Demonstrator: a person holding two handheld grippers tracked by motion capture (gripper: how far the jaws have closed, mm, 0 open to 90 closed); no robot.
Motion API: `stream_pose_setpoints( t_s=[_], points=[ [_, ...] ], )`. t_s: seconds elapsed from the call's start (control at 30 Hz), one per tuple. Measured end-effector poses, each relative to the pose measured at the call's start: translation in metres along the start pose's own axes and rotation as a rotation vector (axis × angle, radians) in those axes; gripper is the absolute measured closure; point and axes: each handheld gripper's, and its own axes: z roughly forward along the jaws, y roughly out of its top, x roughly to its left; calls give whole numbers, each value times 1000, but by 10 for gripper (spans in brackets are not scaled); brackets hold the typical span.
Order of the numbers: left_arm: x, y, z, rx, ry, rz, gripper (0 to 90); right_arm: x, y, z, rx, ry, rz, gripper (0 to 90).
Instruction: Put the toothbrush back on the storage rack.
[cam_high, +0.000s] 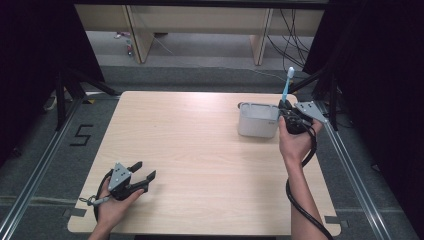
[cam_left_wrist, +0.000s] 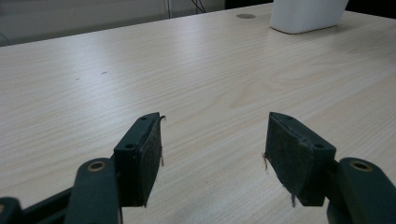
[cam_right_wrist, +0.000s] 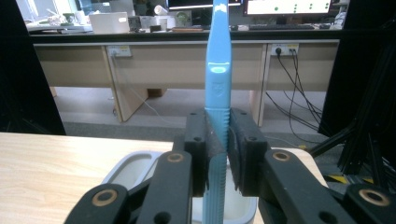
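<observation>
Carrying everything: a pale wood-grain bench (cam_high: 200, 165), with a white plastic holder (cam_high: 258, 120) as the landmark, standing near the far right corner of the bench. In the left gripper view, sitting at the top right edge as a white block (cam_left_wrist: 308, 16) on the wood (cam_left_wrist: 140, 60).

Gripping just beside the holder's right end: the right gripper (cam_high: 289, 116), held in a hand rising from the lower right, its cable looping back toward the bench edge. Clamping its jaws tightly on the handle of a light blue toothbrush (cam_high: 287, 87), standing upright with the brush head pointing up, above the holder's right end. In the right gripper view, pinching the blue handle (cam_right_wrist: 218, 70) between the two pads, with the lower part of the handle hanging over the holder's rounded white rim (cam_right_wrist: 126, 165); touching the holder or not, cannot tell.

Resting well apart from the holder, toward the near left corner: the left gripper (cam_high: 142, 171), cradled in the other hand. Standing wide apart, its jaws (cam_left_wrist: 212, 151) holding nothing, with bare wood between them.
</observation>
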Motion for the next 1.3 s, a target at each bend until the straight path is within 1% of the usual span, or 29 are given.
stream_pose_setpoints(
  t_s=[0.07, 0.1, 0.17, 0.2, 0.3, 0.33, 0.37, 0.4, 0.47, 0.53, 0.57, 0.6, 0.63, 0.67, 0.7, 0.77, 0.8, 0.87, 0.93, 0.97, 1.0, 1.03, 1.07, 1.13, 1.17, 1.2, 1.23, 1.27, 1.3],
  points=[
    [0, 0, 0, 0, 0, 1, 357, 0, 3, 1, -4, 4, 7, 787],
    [0, 0, 0, -1, 0, 0, 358, 0, 3, 1, -12, -6, 11, 787],
    [1, 0, 1, -12, -6, -3, 358, -2, 5, 3, -18, -9, 3, 787],
    [1, 0, 1, -12, -5, -3, 358, -2, 6, 4, -15, -9, 9, 787],
    [0, 0, 0, 0, 0, -1, 358, -3, 7, 7, -18, -13, -1, 787],
    [0, 0, 0, -1, -1, -1, 358, -4, 7, 7, -7, -12, -3, 787],
    [0, 0, 0, -1, -1, -1, 358, -3, 6, 8, -9, -12, 8, 787],
    [0, 0, 0, -8, -4, -2, 358, -4, 6, 10, -11, -15, 0, 787],
    [1, 0, 1, -12, -7, -3, 358, -5, 5, 12, -6, -19, 9, 787],
    [0, 0, 0, -1, -1, 0, 358, -5, 3, 15, 0, -21, 1, 787],
    [0, 0, 0, -1, -1, 0, 358, -6, 3, 16, 0, -21, 5, 787],
    [0, 0, 0, -1, -1, 1, 358, -7, 3, 17, 8, -16, -1, 786],
    [0, 0, 0, -1, -2, 0, 358, -7, 3, 18, 4, -24, 6, 786],
    [0, 0, 0, -1, -2, -1, 359, -6, 3, 18, 12, -29, 20, 786],
    [0, 0, 0, -1, -1, -1, 359, -8, 3, 20, 8, -29, 3, 786],
    [0, 0, 0, -1, -1, -1, 359, -7, 3, 22, 14, -27, 15, 786],
    [0, 0, 0, -1, -1, 0, 359, -8, 3, 23, 8, -24, 3, 786],
    [0, 0, 0, -1, -1, 0, 359, -8, 2, 26, 18, -28, 19, 786],
    [1, 0, 0, -13, -7, -3, 358, -10, 1, 28, 20, -24, -1, 786],
    [1, 0, 0, -12, -7, -3, 359, -11, 1, 30, 19, -27, -4, 786],
    [1, 0, 1, -12, -7, -3, 359, -10, 1, 30, 26, -33, 8, 786],
    [1, 0, 0, -11, -8, -3, 358, -12, 0, 32, 16, -32, -6, 786],
    [1, -1, 1, -14, -8, -3, 359, -11, 0, 33, 22, -34, 13, 786],
    [1, -1, 1, -14, -9, -3, 359, -12, -2, 35, 29, -36, 1, 786],
    [1, 0, 1, -13, -8, -3, 359, -11, -2, 36, 36, -37, 23, 786],
    [1, 0, 1, -12, -8, -3, 359, -11, -2, 36, 48, -37, 29, 786],
    [0, 0, 0, -14, -9, -3, 359, -12, -3, 38, 37, -38, 16, 786],
    [0, 0, 0, -13, -9, -2, 358, -14, -2, 38, 40, -38, -4, 786],
    [0, 0, 1, -12, -8, -2, 359, -14, -3, 39, 41, -34, -2, 786]
  ],
)
